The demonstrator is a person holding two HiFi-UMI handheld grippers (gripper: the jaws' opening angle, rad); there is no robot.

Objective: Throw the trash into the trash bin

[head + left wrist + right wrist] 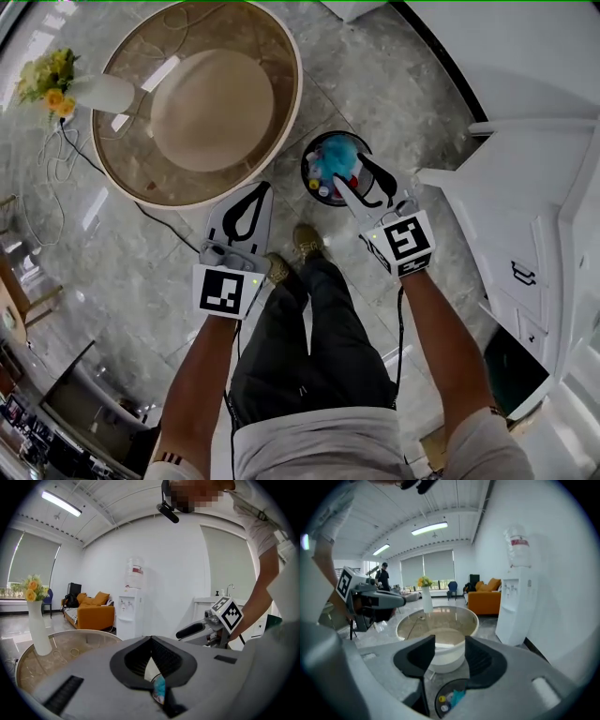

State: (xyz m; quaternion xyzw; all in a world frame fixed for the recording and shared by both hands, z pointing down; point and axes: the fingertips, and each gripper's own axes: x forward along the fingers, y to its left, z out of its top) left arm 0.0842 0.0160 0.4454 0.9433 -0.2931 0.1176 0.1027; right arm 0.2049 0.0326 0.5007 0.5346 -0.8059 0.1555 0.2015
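In the head view, the trash bin [306, 169], with blue trash [335, 155] inside, is seen on the floor beside the round glass table [111, 150]. The right gripper [354, 173] is held over it and the left gripper [260, 187] alongside. In the left gripper view the jaws are closed tip to tip on nothing; in the right gripper view they are parted, empty, above the bin.

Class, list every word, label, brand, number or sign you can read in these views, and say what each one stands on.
No text here can be read.
Red label on the water bottle: print too blurred to read.
Marker cubes: black-and-white square patterns only, no letters or numbers.
Trash in the trash bin: any print is too small to read.
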